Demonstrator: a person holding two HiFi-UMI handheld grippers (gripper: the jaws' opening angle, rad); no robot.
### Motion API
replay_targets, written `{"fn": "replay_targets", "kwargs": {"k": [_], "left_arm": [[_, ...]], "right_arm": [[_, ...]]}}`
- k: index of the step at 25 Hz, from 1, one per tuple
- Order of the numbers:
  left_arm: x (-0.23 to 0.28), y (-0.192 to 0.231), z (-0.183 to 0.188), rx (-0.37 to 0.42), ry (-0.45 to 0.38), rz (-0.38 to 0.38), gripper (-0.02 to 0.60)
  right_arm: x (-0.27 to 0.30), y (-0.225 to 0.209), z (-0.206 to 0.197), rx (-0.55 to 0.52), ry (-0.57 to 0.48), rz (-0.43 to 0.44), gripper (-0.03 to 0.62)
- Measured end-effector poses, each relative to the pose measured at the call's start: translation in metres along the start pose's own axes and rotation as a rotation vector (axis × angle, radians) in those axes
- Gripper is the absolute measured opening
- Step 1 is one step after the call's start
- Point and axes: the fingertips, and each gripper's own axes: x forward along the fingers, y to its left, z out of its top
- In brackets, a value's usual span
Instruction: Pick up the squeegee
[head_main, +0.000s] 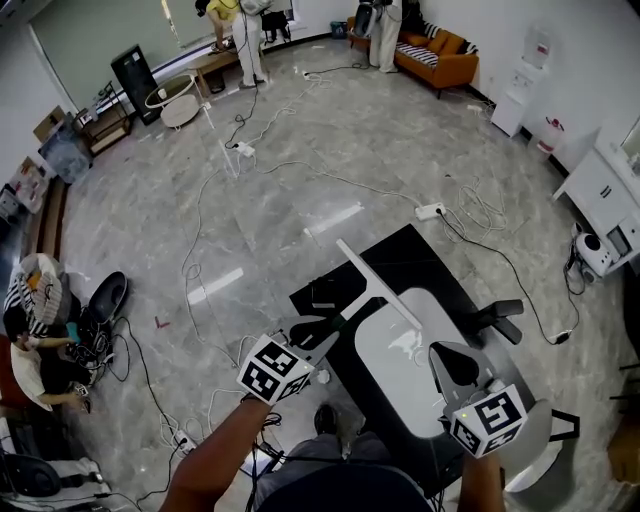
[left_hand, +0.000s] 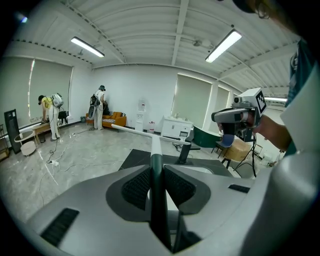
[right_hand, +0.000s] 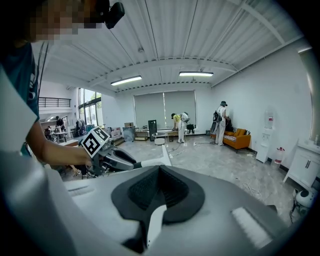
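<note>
Right now my left gripper (left_hand: 157, 172) is clamped on the squeegee (left_hand: 155, 146): both dark pads (left_hand: 136, 186) press flat against the sides of the dark handle (left_hand: 158, 200), with the jaws held part-way apart by its thickness. The handle runs straight forward out of the jaws, turns white past the fingertips, and ends in the blade (left_hand: 131, 130), a long white bar set crosswise well ahead of the gripper.

From the head view, the left gripper (head_main: 322, 336) sits at the near left edge of the black table (head_main: 420, 258). The squeegee (head_main: 352, 318) reaches up and to the right from it, and its blade (head_main: 380, 286) lies across the table and the far end of the white panel (head_main: 395, 372). I cannot tell whether the blade touches the surface.

My right gripper (right_hand: 160, 172) has its jaws together at the tips with nothing between them; only a pale sliver shows through the gap lower down. In the head view the right gripper (head_main: 452, 358) hangs over the right side of the white panel, to the right of the squeegee and apart from it.
</note>
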Motion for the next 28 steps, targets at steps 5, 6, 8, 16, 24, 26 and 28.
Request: {"fn": "replay_targets", "kwargs": {"k": [5,6,8,16,24,26,28], "left_arm": [[-0.013,0.001,-0.015,-0.054,-0.01,-0.004,0.089],[-0.015,0.003,-0.019,-0.074,-0.014,-0.007,0.089],[-0.018,0.007,-0.025,-0.118,-0.024,-0.01,0.089],[-0.028,0.024,-0.028,-0.25,-0.081,-0.007,0.089],[-0.024,0.037,-0.028,-0.298,-0.107,-0.026,0.089],[-0.017,0.038,-0.026,-0.293,-0.107,-0.032,0.089],[-0.012,0.041,-0.023,-0.288,-0.105,-0.034,0.089]], "right_arm": [[0.002,0.012,-0.01,0.015,0.018,0.023,0.011],[0.005,0.014,-0.013,0.019,0.023,0.03,0.011],[0.009,0.018,-0.016,0.021,0.036,0.047,0.011],[0.027,0.024,-0.013,0.02,0.062,0.099,0.011],[0.039,0.02,-0.015,0.015,0.074,0.075,0.009],[0.043,0.017,-0.02,0.026,0.081,0.074,0.009],[0.047,0.015,-0.021,0.03,0.085,0.077,0.008]]}}
